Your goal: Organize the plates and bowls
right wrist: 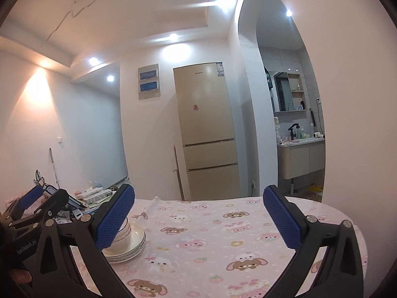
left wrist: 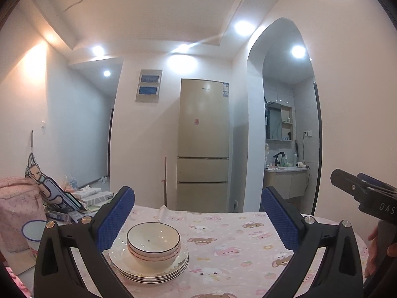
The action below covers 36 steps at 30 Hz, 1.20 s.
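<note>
Stack looks done, both tools empty and clear of it.

We see the bowls [left wrist: 153,242] nested on the plates [left wrist: 148,269], one neat pile on the surface [left wrist: 235,248] at its left side, by the clutter and a pink bag [left wrist: 17,211]. In the right wrist view the same plates [right wrist: 129,248] sit partly behind the right tool's left finger. We spot no loose dishes elsewhere on the cloth, so we judge the organizing finished or nearly so, though a small enamel cup [left wrist: 33,231] near the bag may or may not count. Left tool [left wrist: 198,218] jaws are wide apart, nothing between the pads; right tool [right wrist: 198,218] likewise spread full, nothing gripped. Writing: "DAS" partial on the right tool body, "GenRobot.AI" on the left tool body. Fridge [left wrist: 203,144] badge and sticker are too small to read.
</note>
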Available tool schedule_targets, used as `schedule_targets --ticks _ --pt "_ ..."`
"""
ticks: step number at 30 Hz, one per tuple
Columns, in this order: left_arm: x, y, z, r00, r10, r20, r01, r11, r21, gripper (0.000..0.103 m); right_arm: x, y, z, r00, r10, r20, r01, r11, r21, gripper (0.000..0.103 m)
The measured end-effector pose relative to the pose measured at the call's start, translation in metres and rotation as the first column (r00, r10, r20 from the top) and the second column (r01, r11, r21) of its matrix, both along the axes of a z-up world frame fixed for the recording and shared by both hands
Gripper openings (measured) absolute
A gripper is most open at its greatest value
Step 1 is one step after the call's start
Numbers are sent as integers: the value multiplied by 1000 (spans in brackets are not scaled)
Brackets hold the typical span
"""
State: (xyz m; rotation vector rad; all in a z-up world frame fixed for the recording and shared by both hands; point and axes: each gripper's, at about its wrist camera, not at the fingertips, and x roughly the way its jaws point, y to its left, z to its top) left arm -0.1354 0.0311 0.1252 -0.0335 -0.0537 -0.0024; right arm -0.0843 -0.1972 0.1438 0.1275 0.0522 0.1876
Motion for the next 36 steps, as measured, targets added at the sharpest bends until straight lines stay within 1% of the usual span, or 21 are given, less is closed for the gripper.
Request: schedule_targets --ticks 3,5,7,10,12,13,15,17,19,22,23,24,26,29,33,35,36 --pt "1 0 -3 1000 -18 -13 18 1000 5 103 1 3 -4 1000 -8 8 8 1000 -21 103" --pt "11 1 -11 998 -31 -50 32 999 13 103 10 9 -16 1000 -4 -8 4 1000 -29 103" --pt "26 6 -25 994 -28 -109 30 999 21 103 20 14 -34 999 1 -34 -2 1000 -28 103" --pt "43 25 -46 983 -46 -180 41 999 -32 103 35 28 -60 998 18 -67 -23 997 -71 103" --pt "55 40 -59 973 -38 -229 28 999 -47 103 45 44 -74 995 42 -93 -54 991 -124 103" --pt "58 45 -63 971 -24 -239 14 999 -44 103 48 50 -79 993 60 -102 -73 988 -135 103" --pt "65 58 -72 966 8 -260 -15 1000 -24 103 58 65 -86 985 113 -129 -131 982 -134 103" --pt "72 70 -80 957 15 -291 -20 1000 -16 103 67 80 -93 976 150 -160 -172 976 -131 103" --pt "81 77 -84 947 12 -321 -7 1000 14 103 76 98 -102 965 170 -199 -200 969 -142 103" --pt "91 86 -94 937 37 -347 -5 996 92 103 88 122 -113 948 192 -253 -234 961 -146 103" --pt "92 89 -98 934 39 -354 -3 995 101 103 90 131 -117 943 196 -269 -241 960 -145 103" --pt "96 95 -101 930 33 -367 5 995 102 103 92 135 -120 940 197 -280 -243 959 -143 103" --pt "101 106 -107 924 13 -383 18 997 79 103 96 143 -127 933 196 -302 -247 958 -142 103" --pt "104 118 -116 917 15 -398 13 997 69 103 100 150 -133 921 210 -330 -266 954 -135 103" --pt "104 125 -123 909 9 -417 21 998 67 103 102 156 -137 916 207 -344 -273 949 -157 103" --pt "104 128 -127 907 12 -422 14 998 58 103 102 155 -138 915 207 -345 -272 950 -152 103" --pt "104 130 -128 902 5 -432 17 999 46 103 103 156 -138 914 210 -347 -275 950 -148 103"
